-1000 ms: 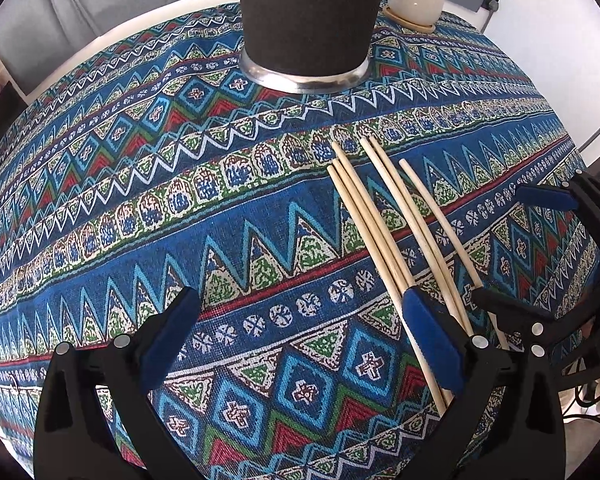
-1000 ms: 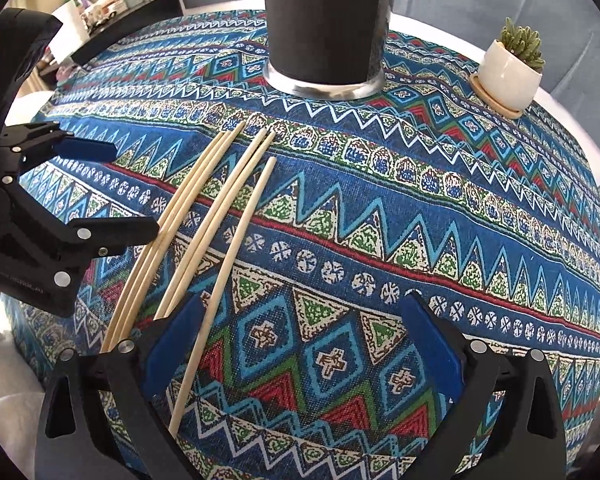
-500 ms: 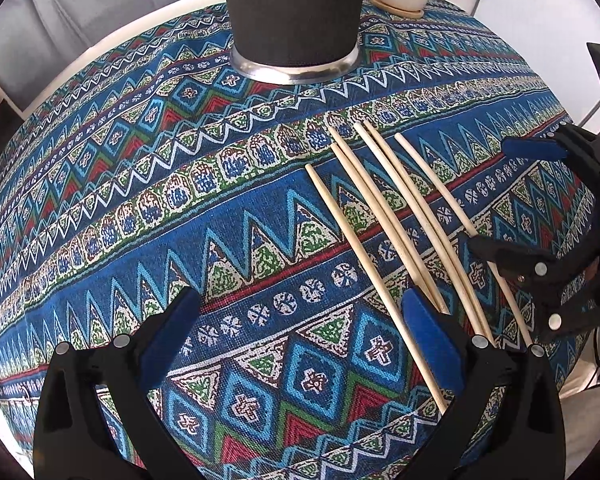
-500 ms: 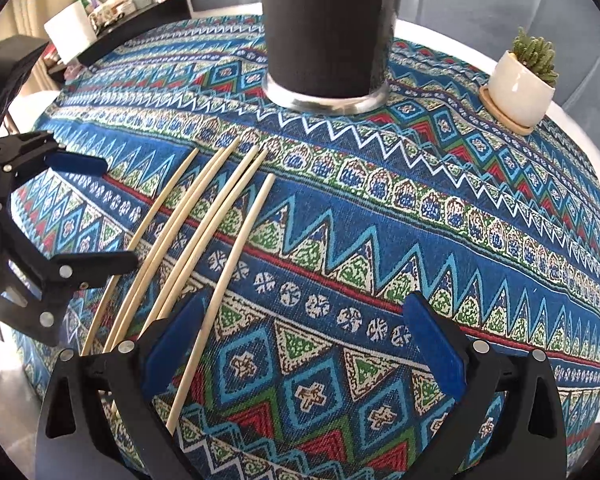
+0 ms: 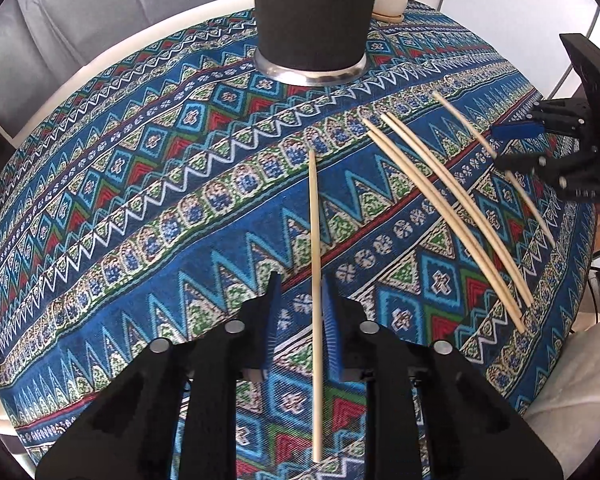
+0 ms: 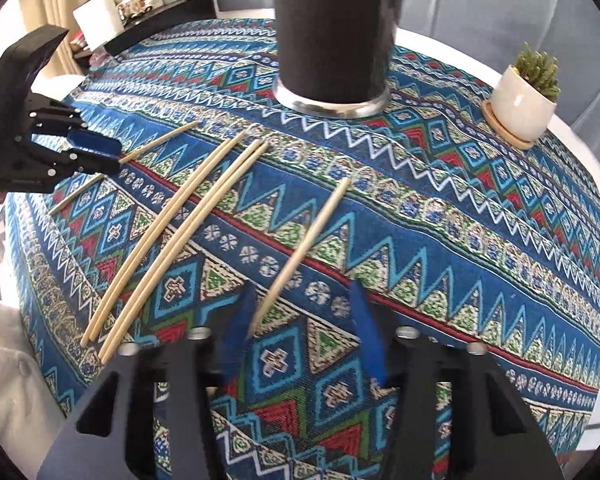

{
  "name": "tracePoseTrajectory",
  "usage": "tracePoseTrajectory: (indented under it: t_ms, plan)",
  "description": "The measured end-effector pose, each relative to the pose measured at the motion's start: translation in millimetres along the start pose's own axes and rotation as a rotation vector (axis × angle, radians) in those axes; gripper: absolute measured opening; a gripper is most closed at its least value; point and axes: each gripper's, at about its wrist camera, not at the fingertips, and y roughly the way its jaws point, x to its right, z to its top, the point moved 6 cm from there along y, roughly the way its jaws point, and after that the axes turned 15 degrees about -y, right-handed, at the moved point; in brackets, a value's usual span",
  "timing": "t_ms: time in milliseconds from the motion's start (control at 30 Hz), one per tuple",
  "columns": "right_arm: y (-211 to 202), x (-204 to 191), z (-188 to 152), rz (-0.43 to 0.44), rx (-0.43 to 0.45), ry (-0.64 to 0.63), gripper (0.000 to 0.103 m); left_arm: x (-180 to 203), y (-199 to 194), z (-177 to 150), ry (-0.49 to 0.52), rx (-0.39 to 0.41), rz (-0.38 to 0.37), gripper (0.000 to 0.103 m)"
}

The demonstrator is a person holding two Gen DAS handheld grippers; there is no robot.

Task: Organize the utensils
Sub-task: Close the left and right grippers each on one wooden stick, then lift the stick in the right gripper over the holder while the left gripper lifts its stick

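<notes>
Closest to me in the left wrist view, my left gripper (image 5: 301, 280) is released but narrowed, its blue pads (image 5: 272, 320) standing on either side of a single pale wooden chopstick (image 5: 315, 240). That chopstick lies flat on the blue patterned woven tablecloth (image 5: 160, 200) covering the desk, nearer the right pad, with a clear gap to the left one. In the right wrist view, my right gripper (image 6: 300, 288) is also released and stands wider. Another pale wooden stick (image 6: 304, 248) runs between its fingers, with its near end just beside the left blue pad. That part is blurred, so I cannot tell whether they touch. Between the two grippers lies a group of three long pale chopsticks (image 6: 172, 236), close together and roughly parallel, slanting across the cloth. From the side, each camera shows the other gripper low over the cloth with its own stick passing between its fingers: the right gripper (image 5: 512, 146) at the right edge of one view, the left gripper (image 6: 100, 154) at the left edge of the other. Farther back, near the middle of the desk, stands a tall black cylindrical holder with a shiny metal base ring (image 5: 312, 20). Beyond it, near the far edge, is a small green succulent in a white pot on a wooden saucer (image 6: 520, 108).
</notes>
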Motion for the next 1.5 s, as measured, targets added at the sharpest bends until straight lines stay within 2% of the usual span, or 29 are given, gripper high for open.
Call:
tracePoseTrajectory:
  t_ms: [33,67,167,333,467,633,800,1033,1267,1333,1500]
  plan:
    - [-2.3,8.1,-5.6,0.003,-0.007,0.024,0.006,-7.1,-1.8,-1.0,-0.002,-0.009,0.0,0.012]
    - [-3.8,14.8,-10.4,0.013,-0.012,0.054,0.005,-13.4,-3.1,-2.0,-0.002,-0.016,0.0,0.007]
    - [-7.1,23.3,-19.8,0.031,-0.023,0.111,0.005,-24.1,-3.2,-2.6,-0.023,-0.041,-0.03,0.005]
    - [-12.7,29.7,-32.6,0.05,0.017,0.206,0.005,-39.3,-7.4,-3.6,-0.099,-0.032,-0.146,0.005]
    - [-32.4,41.4,-50.8,-0.004,0.053,0.247,0.005,-57.4,-17.8,0.9,-0.141,0.057,-0.16,0.005]
    - [-72.3,72.8,-49.3,-0.108,0.151,0.277,0.005,-71.9,-38.9,24.0,-0.176,0.223,-0.191,0.005]
    - [-110.4,94.3,-29.4,-0.193,0.292,0.285,0.005,-71.7,-78.5,49.0,-0.179,0.38,-0.207,0.005]
    - [-150.3,112.9,7.2,-0.196,0.504,0.286,0.005,-48.2,-131.0,113.1,-0.131,0.578,-0.24,0.005]
    - [-187.6,117.6,61.5,-0.21,0.71,0.225,0.005,-23.0,-161.0,160.7,-0.105,0.713,-0.325,0.005]
    - [-196.2,118.3,80.0,-0.212,0.759,0.2,0.005,-17.0,-171.1,168.4,-0.098,0.788,-0.363,0.005]
    - [-205.8,111.8,121.0,-0.219,0.842,0.14,0.005,-4.4,-179.1,191.6,-0.1,0.883,-0.458,0.005]
